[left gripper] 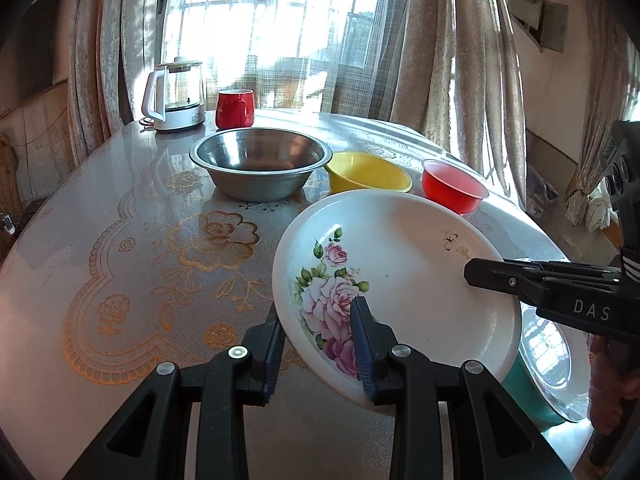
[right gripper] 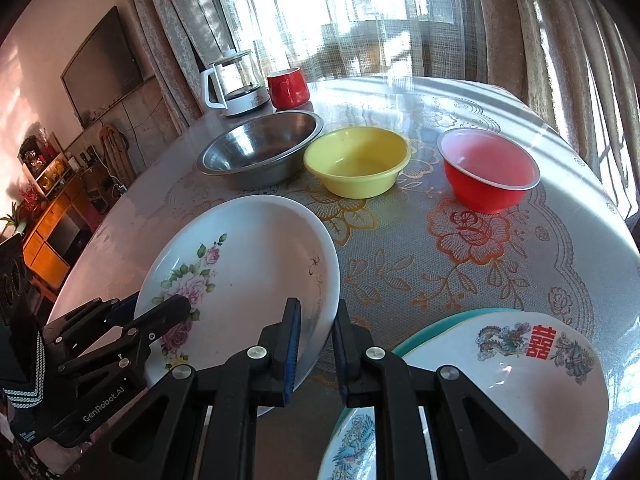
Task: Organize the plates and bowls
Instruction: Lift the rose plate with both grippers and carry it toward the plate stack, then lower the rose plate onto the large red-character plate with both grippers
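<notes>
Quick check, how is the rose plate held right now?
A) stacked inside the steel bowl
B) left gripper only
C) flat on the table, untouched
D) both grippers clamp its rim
D: the rose plate is tilted off the table with the left gripper clamped on one side of its rim and the right gripper clamped on the other.
</notes>
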The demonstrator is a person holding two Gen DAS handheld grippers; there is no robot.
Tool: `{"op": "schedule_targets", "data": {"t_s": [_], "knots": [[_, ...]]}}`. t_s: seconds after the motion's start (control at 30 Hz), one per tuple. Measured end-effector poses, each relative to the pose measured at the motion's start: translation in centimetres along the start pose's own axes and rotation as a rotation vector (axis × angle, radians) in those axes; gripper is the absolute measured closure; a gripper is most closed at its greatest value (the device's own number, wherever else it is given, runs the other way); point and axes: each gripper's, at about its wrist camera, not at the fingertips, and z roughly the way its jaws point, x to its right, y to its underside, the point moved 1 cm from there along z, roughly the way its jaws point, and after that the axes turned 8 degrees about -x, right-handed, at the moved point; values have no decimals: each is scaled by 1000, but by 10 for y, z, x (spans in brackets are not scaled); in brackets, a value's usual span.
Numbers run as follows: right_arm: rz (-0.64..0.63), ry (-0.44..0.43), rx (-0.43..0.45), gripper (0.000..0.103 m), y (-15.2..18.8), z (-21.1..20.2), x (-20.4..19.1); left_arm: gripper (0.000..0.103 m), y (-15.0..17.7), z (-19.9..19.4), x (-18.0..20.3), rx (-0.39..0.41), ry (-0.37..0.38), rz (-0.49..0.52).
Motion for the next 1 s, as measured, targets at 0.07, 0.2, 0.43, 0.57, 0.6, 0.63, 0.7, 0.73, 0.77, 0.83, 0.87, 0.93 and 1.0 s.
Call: {"op": "schedule_targets", "data": {"t_s": [0.07, 0.2, 0.43, 0.57, 0.6, 0.63, 0.7, 0.73, 0.77, 0.83, 0.87, 0.93, 1.0], "knots": [[13, -15, 14, 88, 2, -8, 3, 70, -1, -6, 7, 13, 7, 12], [36, -15, 53, 88, 10, -30, 13, 70, -3, -16, 28, 42, 29, 45], [84, 37, 100, 87, 37, -64, 38, 70, -2, -23, 69, 50, 66, 132], [128, 39, 106, 87, 55, -74, 57, 70, 4, -20, 91, 31, 93, 167], [137, 41, 108, 87, 58, -76, 61, 70, 5, -19, 96, 27, 99, 176], [146, 45, 109, 87, 62, -78, 66, 70, 7, -18, 101, 22, 106, 185], [169, 53, 113, 87, 70, -83, 74, 70, 8, -16, 111, 13, 122, 204], [182, 57, 115, 87, 75, -86, 79, 70, 9, -16, 118, 9, 131, 214], [195, 61, 117, 87, 79, -88, 83, 70, 10, -16, 124, 5, 139, 226], [221, 72, 121, 87, 87, -95, 92, 70, 12, -15, 136, 4, 154, 254], [231, 79, 122, 87, 90, -98, 96, 70, 13, -14, 142, -1, 163, 266], [256, 91, 125, 87, 97, -102, 105, 70, 16, -11, 153, -15, 181, 285], [281, 97, 124, 87, 104, -104, 113, 70, 18, -7, 161, -29, 188, 301]]}}
